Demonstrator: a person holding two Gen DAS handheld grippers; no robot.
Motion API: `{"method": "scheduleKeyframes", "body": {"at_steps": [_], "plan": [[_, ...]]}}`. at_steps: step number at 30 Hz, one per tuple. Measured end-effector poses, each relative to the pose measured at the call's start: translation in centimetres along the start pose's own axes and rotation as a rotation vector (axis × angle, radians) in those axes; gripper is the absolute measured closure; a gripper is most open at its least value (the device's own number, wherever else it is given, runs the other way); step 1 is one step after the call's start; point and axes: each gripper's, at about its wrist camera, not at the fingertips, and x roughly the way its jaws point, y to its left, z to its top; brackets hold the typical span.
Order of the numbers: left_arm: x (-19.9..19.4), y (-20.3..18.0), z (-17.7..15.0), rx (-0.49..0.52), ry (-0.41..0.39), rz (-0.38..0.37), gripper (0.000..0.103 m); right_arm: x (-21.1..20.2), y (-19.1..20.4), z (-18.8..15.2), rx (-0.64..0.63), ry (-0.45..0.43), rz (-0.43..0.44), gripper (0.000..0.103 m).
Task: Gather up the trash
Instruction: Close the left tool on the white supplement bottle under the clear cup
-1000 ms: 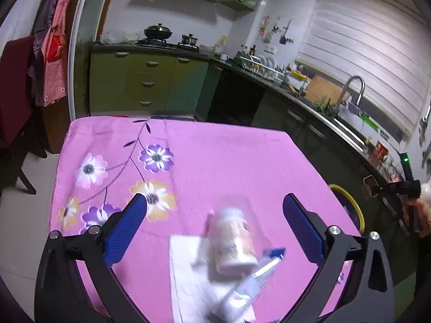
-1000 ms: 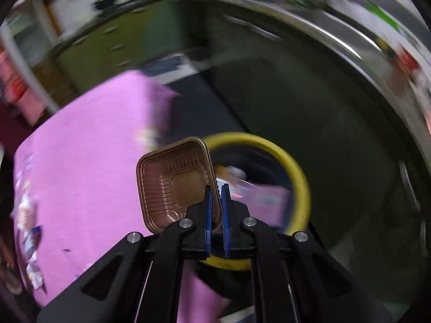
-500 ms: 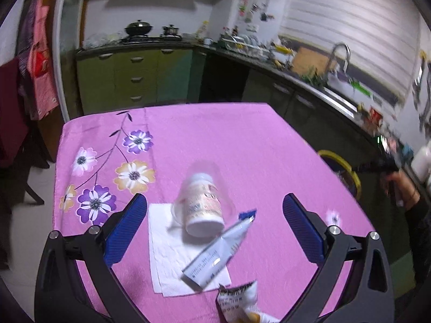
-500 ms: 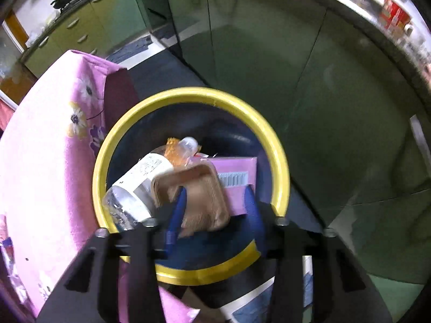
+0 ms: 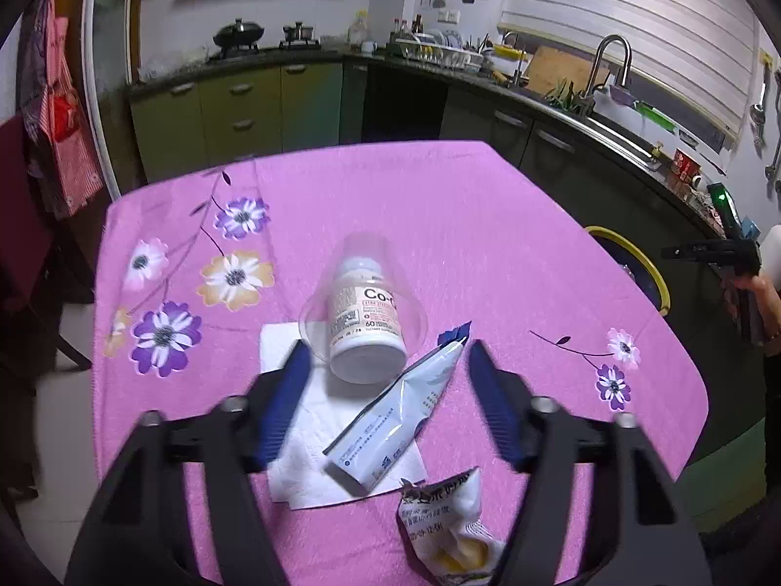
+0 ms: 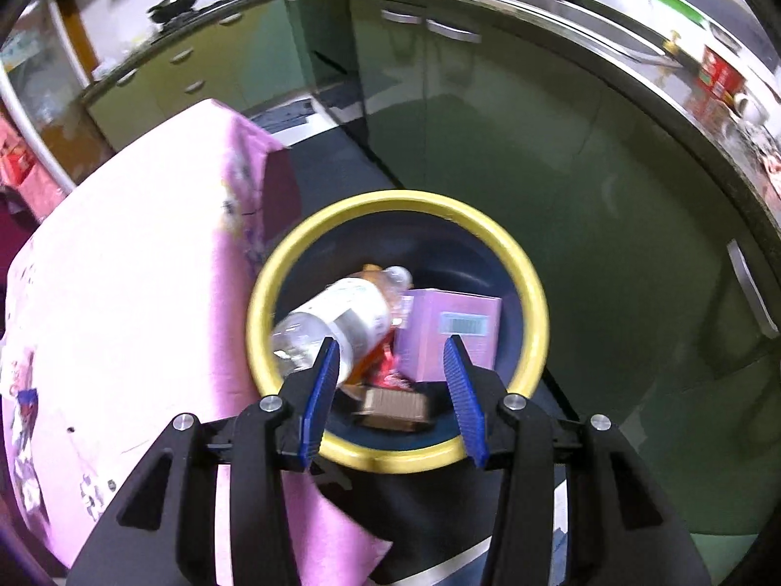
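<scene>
Just beyond my left gripper [image 5: 385,371], jaws closing but still apart and empty, the pill bottle [image 5: 366,320] lies lengthwise, base toward me.

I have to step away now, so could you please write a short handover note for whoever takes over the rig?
Left hand-held gripper: open, just been closing, above the white supplement bottle in a clear plastic cup; nothing gripped.
Right hand-held gripper: open, empty, over the yellow-rimmed dark bin.
Done: brown plastic tray, clear bottle and pink box lie in the bin.
Left on the pink floral tablecloth: bottle, cup, white napkin, blue-white sachet, white snack wrapper.
</scene>
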Motion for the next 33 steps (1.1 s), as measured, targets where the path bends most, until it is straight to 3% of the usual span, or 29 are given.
{"method": "scheduleKeyframes", "body": {"at_steps": [9,33], "plan": [[2.8,0.1,0.4,0.006,0.049,0.014,0.05,-0.7,3.0,-0.6,-0.045,-0.005,0.038,0.056],[5.8,0.6,1.2,0.002,0.115,0.044,0.058,-0.4,4.3,-1.7,-0.074,0.026,0.091,0.051]]}}
